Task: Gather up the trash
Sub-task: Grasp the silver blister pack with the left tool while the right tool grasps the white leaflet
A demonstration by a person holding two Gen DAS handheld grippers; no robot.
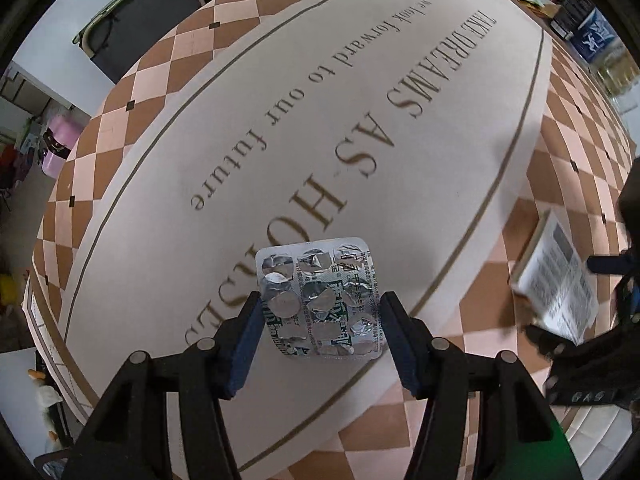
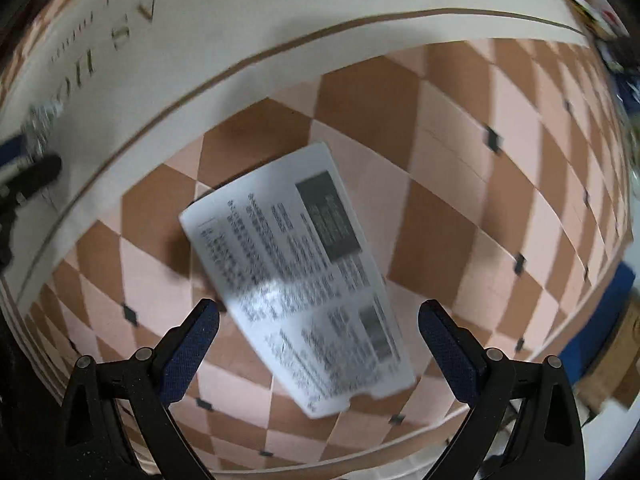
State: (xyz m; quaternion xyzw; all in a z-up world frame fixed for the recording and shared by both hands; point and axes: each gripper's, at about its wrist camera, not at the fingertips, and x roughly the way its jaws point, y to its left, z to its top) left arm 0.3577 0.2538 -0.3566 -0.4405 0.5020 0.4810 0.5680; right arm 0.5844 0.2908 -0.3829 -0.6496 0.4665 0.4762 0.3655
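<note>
The left gripper (image 1: 320, 312) brackets a used silver foil blister pack (image 1: 320, 300) lying on the cream lettered centre of the checked brown-and-peach mat surface (image 1: 400, 120), its pads just beside the pack's long edges; I cannot tell whether they already pinch it, and so thin and flat a pack could slide or buckle out as they close. The right gripper (image 2: 320, 324) stands wide over a white printed paper leaflet (image 2: 296, 280) on the checked border, empty. The leaflet looks curled and the view is blurred, so a hurried close may only crumple it or push it off.
</note>
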